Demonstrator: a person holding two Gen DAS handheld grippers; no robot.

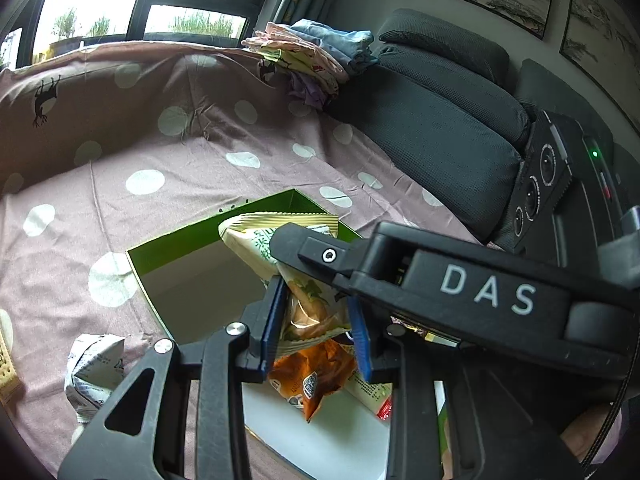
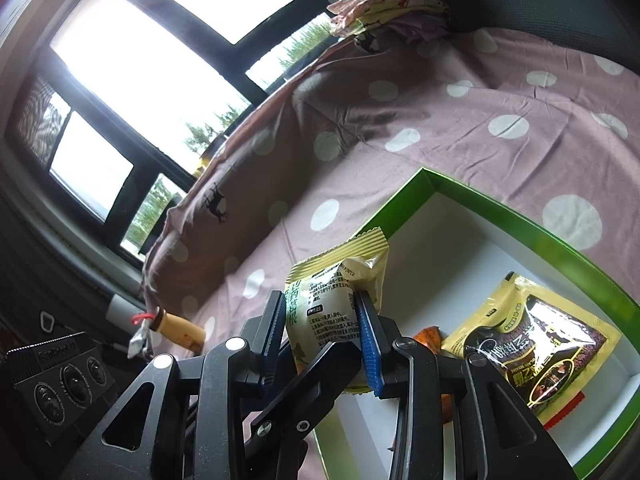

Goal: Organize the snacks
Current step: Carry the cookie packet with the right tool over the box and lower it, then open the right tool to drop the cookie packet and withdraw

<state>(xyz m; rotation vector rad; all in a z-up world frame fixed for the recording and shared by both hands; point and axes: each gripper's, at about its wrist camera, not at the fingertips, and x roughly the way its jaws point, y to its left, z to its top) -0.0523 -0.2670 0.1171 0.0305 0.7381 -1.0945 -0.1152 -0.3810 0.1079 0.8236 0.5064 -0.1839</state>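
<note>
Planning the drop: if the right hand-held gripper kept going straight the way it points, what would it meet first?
Probably the near wall of the green cardboard box, just past its yellow-green snack packet; depth is unclear.

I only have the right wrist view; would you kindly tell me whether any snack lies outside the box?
Observer: Yes, a white packet lies on the sheet, left of the box in the left wrist view.
Operator: Thank you. Does the left gripper hold anything?
Observer: Its pads clamp a packet above the box, apparently the same one that the right gripper holds.
Operator: And what is that orange sliver beside my fingers?
Observer: It is a whole orange packet, lying on the box floor under the held one.
</note>
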